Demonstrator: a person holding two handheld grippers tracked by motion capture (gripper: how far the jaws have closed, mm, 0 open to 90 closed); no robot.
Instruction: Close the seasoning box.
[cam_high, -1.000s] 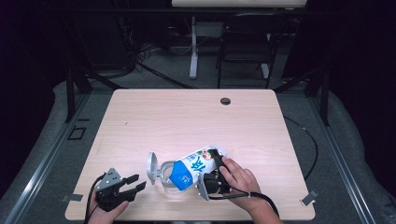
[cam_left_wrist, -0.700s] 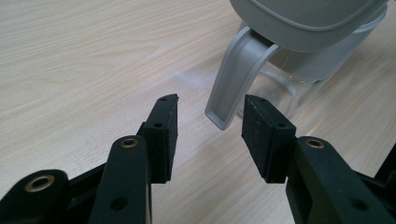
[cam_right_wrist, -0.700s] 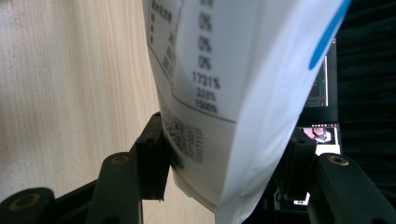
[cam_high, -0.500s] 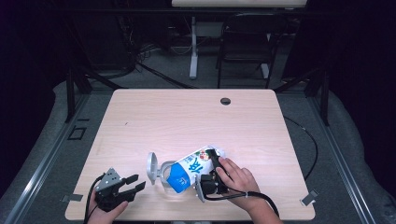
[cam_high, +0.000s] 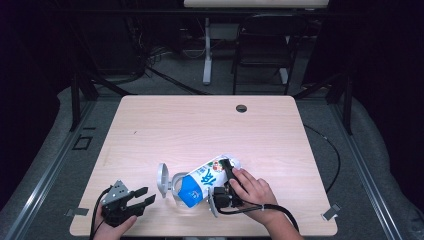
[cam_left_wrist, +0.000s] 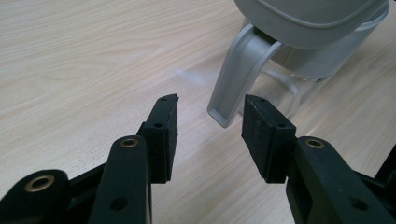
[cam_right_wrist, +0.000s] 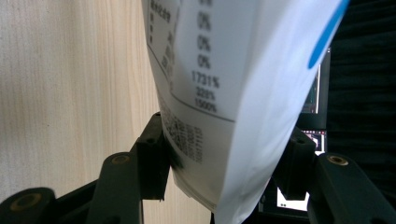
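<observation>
A blue-and-white carton (cam_high: 204, 180) lies tilted over a clear pitcher (cam_high: 176, 189) whose grey lid (cam_high: 161, 179) stands swung open. My right gripper (cam_high: 223, 186) is shut on the carton's far end, with a hand wrapped around it. In the right gripper view both pads press the printed white carton (cam_right_wrist: 224, 84) from either side, my right gripper (cam_right_wrist: 224, 161) gripping it near its bottom edge. My left gripper (cam_high: 143, 196) rests open at the table's front left, pointing at the pitcher. In the left gripper view the open left gripper (cam_left_wrist: 210, 119) faces the pitcher's grey handle (cam_left_wrist: 238, 74), a short way off, under the lid (cam_left_wrist: 303, 23).
The light wooden table (cam_high: 200, 125) has a round cable hole (cam_high: 241, 108) near its far edge. A black cable (cam_high: 327, 150) runs off the table's right side. A chair (cam_high: 262, 45) and a table leg (cam_high: 207, 50) stand on the floor beyond.
</observation>
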